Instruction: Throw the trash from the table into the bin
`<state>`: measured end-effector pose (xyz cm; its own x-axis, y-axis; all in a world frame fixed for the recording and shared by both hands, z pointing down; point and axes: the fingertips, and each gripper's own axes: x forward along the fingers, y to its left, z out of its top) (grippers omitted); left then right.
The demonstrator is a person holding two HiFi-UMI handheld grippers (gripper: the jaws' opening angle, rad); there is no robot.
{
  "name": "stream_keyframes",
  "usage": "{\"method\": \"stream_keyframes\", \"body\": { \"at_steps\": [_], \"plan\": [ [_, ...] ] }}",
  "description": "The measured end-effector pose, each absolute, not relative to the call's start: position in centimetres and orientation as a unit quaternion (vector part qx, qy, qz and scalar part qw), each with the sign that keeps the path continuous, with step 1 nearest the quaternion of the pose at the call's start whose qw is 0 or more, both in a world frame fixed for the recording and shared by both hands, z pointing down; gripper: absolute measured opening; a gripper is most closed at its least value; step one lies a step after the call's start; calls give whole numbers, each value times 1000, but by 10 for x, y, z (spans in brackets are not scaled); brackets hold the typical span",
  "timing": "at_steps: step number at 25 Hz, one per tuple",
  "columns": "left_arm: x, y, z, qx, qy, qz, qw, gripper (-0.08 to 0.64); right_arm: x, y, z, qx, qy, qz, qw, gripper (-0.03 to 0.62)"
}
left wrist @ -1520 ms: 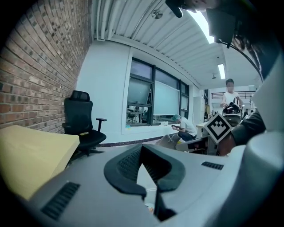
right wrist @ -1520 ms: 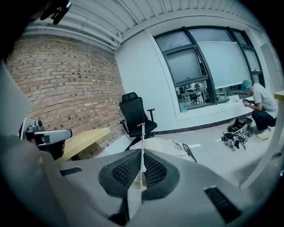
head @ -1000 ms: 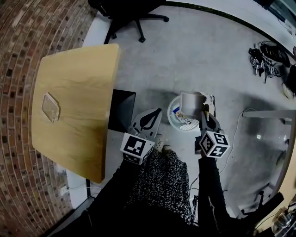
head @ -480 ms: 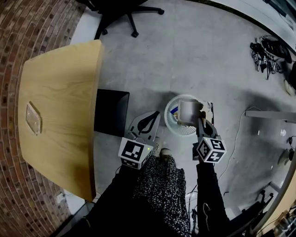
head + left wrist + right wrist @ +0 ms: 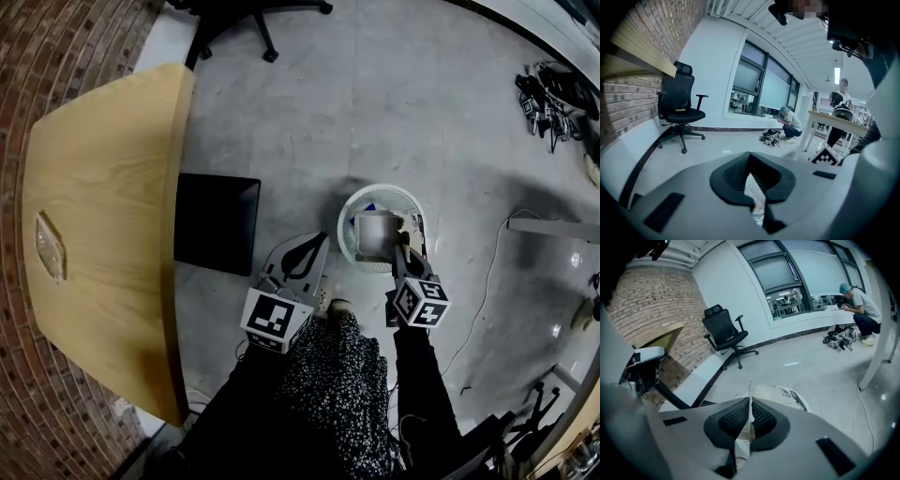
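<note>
My right gripper point(image 5: 398, 251) is shut on a flattened grey-white paper carton point(image 5: 378, 234), which hangs over the mouth of the white round bin point(image 5: 361, 202) on the floor. Some trash lies inside the bin. In the right gripper view the carton point(image 5: 780, 394) stands edge-on between the pads of the gripper point(image 5: 750, 420). My left gripper point(image 5: 322, 239) hovers left of the bin, jaws together and holding nothing; through its gripper point(image 5: 752, 180) only floor shows. A clear plastic wrapper point(image 5: 49, 246) lies on the wooden table point(image 5: 112, 187) at the far left.
A black box point(image 5: 216, 223) sits on the floor by the table's edge. An office chair point(image 5: 253, 19) stands at the back. A cable point(image 5: 478, 309) trails right of the bin, and a pile of gear point(image 5: 553, 94) lies far right. People point(image 5: 790, 124) are in the room's background.
Both grippers have come down. The carton in the right gripper has sunk from above the bin's right rim to over its mouth. The table has slid left in the head view.
</note>
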<state>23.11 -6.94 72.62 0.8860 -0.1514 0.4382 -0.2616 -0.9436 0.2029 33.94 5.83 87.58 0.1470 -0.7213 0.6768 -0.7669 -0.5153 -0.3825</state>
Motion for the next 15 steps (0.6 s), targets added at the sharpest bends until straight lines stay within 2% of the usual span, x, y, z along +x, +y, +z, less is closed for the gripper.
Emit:
{"method": "stream_keyframes", "body": {
  "at_steps": [13, 14, 15],
  "plan": [
    [224, -57, 737, 960, -102, 216, 143, 6, 336, 57, 900, 754, -490, 436, 36, 17],
    [223, -56, 739, 960, -103, 217, 144, 6, 335, 57, 902, 751, -491, 440, 38, 22],
    [222, -57, 739, 959, -105, 219, 145, 6, 334, 57, 904, 750, -489, 444, 38, 83]
  ]
}}
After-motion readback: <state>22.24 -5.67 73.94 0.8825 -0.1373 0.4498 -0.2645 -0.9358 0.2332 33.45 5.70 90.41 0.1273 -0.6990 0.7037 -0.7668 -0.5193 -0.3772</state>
